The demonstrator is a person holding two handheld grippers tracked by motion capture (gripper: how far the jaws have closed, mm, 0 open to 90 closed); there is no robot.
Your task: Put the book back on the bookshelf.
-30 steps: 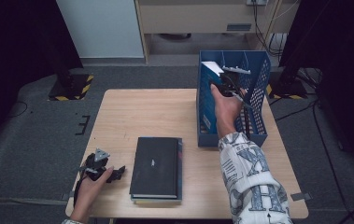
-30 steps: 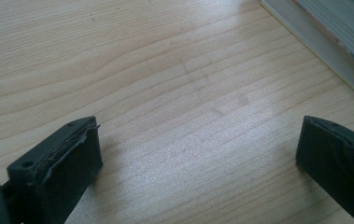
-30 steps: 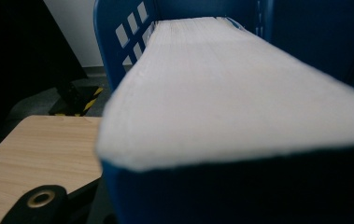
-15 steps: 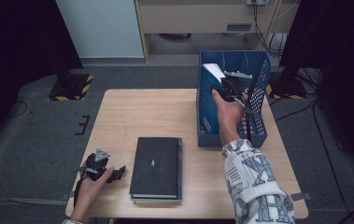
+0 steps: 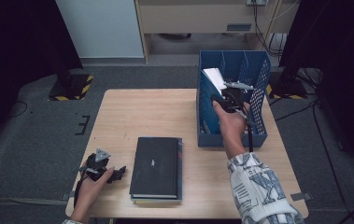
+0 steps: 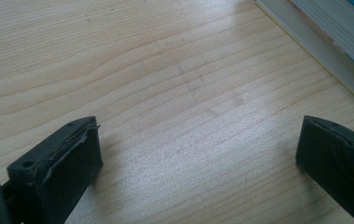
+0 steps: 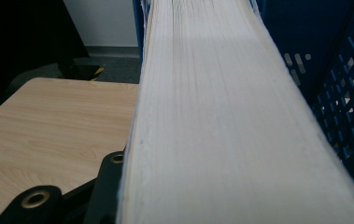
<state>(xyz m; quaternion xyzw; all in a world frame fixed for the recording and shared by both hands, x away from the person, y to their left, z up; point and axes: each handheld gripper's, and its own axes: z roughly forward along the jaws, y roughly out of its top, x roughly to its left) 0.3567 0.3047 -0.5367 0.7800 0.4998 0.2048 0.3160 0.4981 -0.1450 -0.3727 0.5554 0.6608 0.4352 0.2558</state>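
**Book going into the blue rack, right hand in charge**

The right gripper (image 5: 228,95) holds a book (image 5: 214,78) over the blue file rack (image 5: 258,98) at the far right of the table (image 5: 151,112). In the right gripper view the book's white page edge (image 7: 221,121) runs straight away from the camera, with a black jaw visible against its left side; the jaws are spread about the book's thickness and clamp it. From above, the book tilts up and toward the far left out of the rack's left compartment, its upper corner above the rack's rim.

What the coming move turns on: the book's long axis lies nearly along the rack's slot, near to far, and the slot is directly below the gripper. By my reading, the book needs to sink and straighten between the left wall and the first divider; a corner catching on the rim or the divider is the likely snag.

The left gripper (image 5: 101,169) rests low at the near left corner of the table, jaws wide apart with only bare wood between them. Just to its right lies a stack of two books (image 5: 156,168), a black one on top, long axis running near to far. The left hand is much nearer that stack; the right hand is nearer the rack.
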